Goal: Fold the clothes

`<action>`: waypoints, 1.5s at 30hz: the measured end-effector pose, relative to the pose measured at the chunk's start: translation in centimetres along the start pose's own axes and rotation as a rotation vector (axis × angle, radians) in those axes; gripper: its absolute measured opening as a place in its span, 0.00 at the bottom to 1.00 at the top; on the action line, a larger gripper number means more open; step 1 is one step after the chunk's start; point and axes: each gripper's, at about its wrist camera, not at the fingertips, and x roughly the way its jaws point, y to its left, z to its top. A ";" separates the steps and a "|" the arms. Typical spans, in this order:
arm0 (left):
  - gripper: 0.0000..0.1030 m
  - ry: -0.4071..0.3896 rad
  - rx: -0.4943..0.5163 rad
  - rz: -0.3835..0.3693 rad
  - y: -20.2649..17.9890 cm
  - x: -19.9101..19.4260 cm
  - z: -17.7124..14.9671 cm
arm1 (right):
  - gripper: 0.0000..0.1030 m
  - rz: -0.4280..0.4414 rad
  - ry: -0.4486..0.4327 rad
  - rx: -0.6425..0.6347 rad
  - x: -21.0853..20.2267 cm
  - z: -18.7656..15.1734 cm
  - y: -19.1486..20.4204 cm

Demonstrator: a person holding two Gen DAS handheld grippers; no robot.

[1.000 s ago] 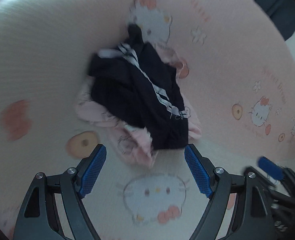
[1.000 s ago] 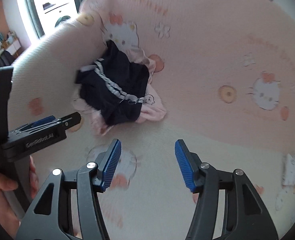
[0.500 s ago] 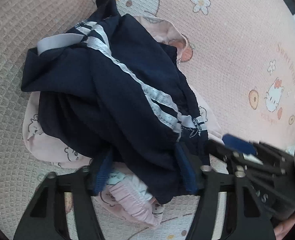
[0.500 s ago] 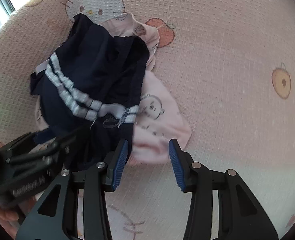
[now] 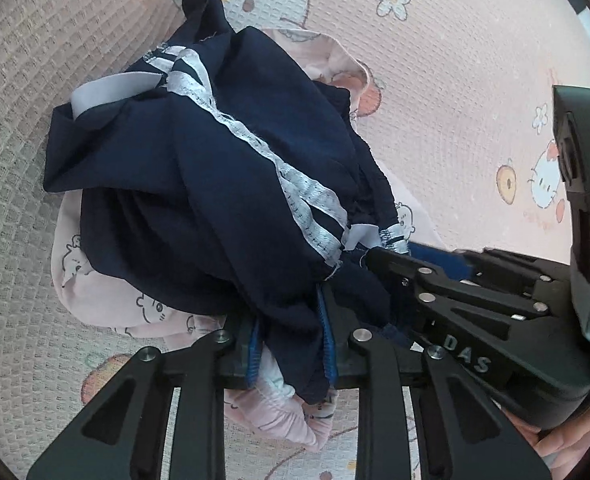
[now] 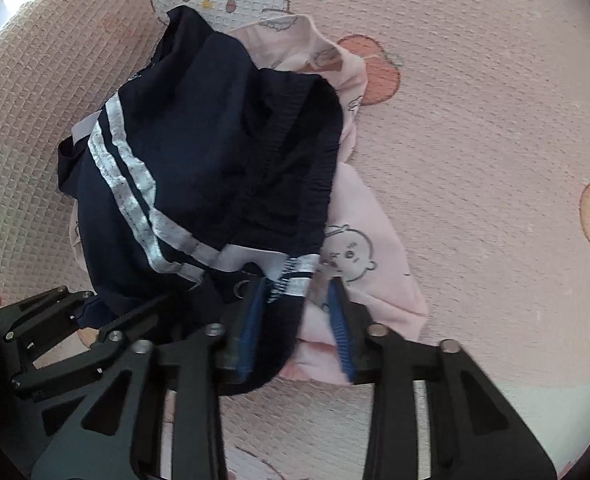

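Crumpled navy shorts [image 5: 215,184] with white side stripes lie on top of a pink printed garment [image 5: 107,296]. My left gripper [image 5: 291,340] is closing, and a bunched fold of the shorts' near edge fills the gap between its blue pads. In the right wrist view, the shorts [image 6: 199,152] cover most of the pink garment [image 6: 375,248]. There my right gripper [image 6: 295,316] is closing on the striped hem, with some pink cloth caught against its right pad. The two grippers sit close together, side by side.
Everything rests on a pink waffle-weave blanket [image 5: 455,80] printed with cartoon cats, flowers and fruit. The right gripper's black body [image 5: 495,320] crowds the lower right of the left view, with a hand [image 5: 567,452] behind it. The left gripper [image 6: 79,308] shows at the lower left.
Both grippers came down from above the blanket onto the near edge of the pile. Their jaws went from wide open to closed around the fabric.
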 end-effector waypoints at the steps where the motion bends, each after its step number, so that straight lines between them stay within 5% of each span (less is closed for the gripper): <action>1: 0.24 0.000 0.002 0.001 0.0 0.1 0.2 | 0.14 -0.006 0.003 -0.008 0.2 0.0 0.3; 11: 0.18 -0.028 0.035 -0.038 -1.5 -1.5 0.3 | 0.09 -0.039 -0.064 -0.051 -1.0 -1.1 1.0; 16: 0.15 -0.030 0.076 -0.084 -4.1 -4.2 -0.8 | 0.06 -0.056 -0.078 -0.044 -3.9 -4.3 0.0; 22: 0.15 0.011 0.094 -0.150 -8.1 -7.0 -6.7 | 0.06 -0.064 -0.071 -0.015 -10.7 -11.2 -1.0; 30: 0.15 0.165 0.126 -0.261 -15.5 -10.1 -17.9 | 0.06 -0.115 -0.015 0.108 -19.0 -26.0 -3.8; 34: 0.15 0.139 0.156 -0.194 -17.2 -11.8 -20.3 | 0.07 -0.100 0.023 0.215 -21.2 -32.2 -5.7; 37: 0.16 0.158 0.062 -0.141 -14.8 -11.7 -20.2 | 0.07 -0.068 0.002 0.268 -24.0 -34.9 -6.8; 40: 0.20 0.149 0.032 -0.086 -13.1 -11.0 -19.2 | 0.11 -0.052 -0.012 0.247 -24.2 -34.6 -6.6; 43: 0.47 0.127 -0.024 -0.077 -11.1 -10.7 -18.1 | 0.16 -0.049 -0.021 0.210 -23.3 -33.1 -6.2; 45: 0.50 0.104 -0.055 -0.082 -10.2 -10.6 -16.9 | 0.20 -0.041 -0.021 0.192 -21.6 -31.8 -5.9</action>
